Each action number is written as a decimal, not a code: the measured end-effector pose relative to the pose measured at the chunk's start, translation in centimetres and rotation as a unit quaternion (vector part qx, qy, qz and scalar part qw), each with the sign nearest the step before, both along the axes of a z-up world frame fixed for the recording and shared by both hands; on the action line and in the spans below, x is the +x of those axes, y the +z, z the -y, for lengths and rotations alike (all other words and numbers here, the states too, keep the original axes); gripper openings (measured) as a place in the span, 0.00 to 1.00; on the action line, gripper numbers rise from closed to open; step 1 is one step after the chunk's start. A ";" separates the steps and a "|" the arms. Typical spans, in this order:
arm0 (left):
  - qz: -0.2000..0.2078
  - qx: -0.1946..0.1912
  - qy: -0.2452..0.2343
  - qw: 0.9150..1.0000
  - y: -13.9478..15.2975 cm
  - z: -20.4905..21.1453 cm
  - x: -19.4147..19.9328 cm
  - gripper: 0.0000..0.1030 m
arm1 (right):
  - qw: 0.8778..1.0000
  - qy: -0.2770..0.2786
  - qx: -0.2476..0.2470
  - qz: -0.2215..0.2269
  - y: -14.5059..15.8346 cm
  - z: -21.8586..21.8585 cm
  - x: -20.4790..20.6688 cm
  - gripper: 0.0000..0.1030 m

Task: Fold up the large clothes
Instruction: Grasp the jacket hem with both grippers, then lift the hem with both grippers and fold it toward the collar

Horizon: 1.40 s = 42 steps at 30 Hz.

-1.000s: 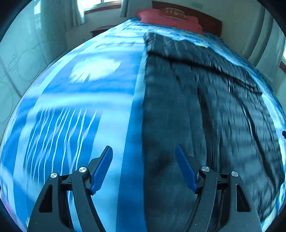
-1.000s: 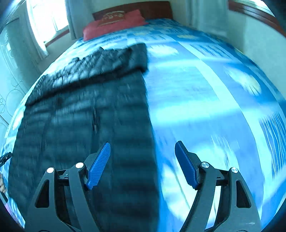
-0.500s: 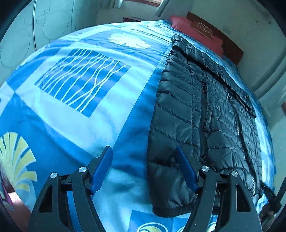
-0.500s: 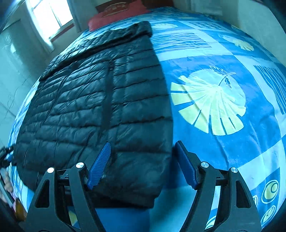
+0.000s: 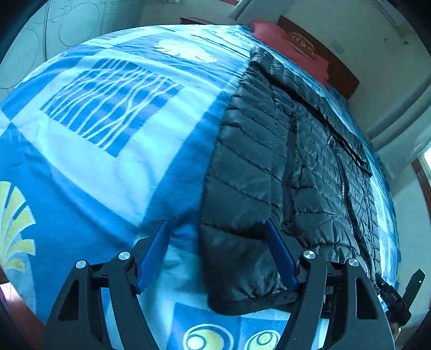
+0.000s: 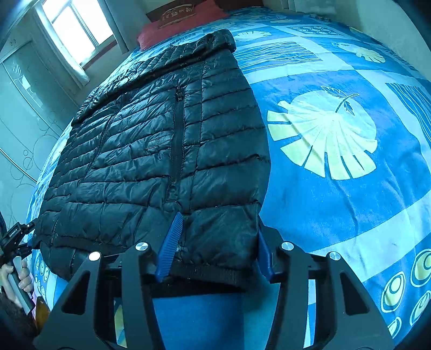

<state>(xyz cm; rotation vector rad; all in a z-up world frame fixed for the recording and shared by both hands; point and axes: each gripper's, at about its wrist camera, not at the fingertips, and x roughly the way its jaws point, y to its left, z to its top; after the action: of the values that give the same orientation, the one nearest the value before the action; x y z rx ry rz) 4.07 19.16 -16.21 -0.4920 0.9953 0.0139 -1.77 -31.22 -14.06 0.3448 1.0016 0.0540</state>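
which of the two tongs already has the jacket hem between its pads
The right tongs, pads either side of the black jacket's hem corner, just closing. The left tongs gape wide, one pad over bare bedspread.

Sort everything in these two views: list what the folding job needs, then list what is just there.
Part of the job:
- black puffer jacket, laid flat on the bed
- right gripper, closing around the jacket's bottom corner
- left gripper, open at the other bottom corner

Just there:
- blue patterned bedspread
- red pillow
- wooden headboard
- window

gold lettering on the red pillow (image 6: 186, 18) is too blurred to read.
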 end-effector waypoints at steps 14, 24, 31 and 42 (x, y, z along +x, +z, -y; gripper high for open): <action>0.023 -0.065 -0.024 0.997 1.0 0.8 0.0 0.14 | 0.999 -0.005 0.047 0.027 0.7 0.6 -0.5 0.13; 0.072 -0.106 -0.034 0.991 5.9 -0.1 -2.2 0.12 | 0.990 0.009 0.112 0.085 6.0 1.8 -3.8 0.10; 0.082 -0.125 -0.037 0.988 8.7 -0.2 -5.2 0.11 | 0.985 -0.002 0.139 0.097 8.9 2.4 -8.0 0.10; 0.097 -0.162 -0.017 0.982 11.9 -1.3 -12.3 0.11 | 0.977 -0.028 0.188 0.101 11.3 3.2 -14.5 0.10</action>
<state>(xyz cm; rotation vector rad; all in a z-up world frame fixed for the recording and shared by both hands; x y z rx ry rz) -8.19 20.44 -4.35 -0.7586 0.8172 -0.2264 -16.23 -34.42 -2.71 0.6995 0.7754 0.2244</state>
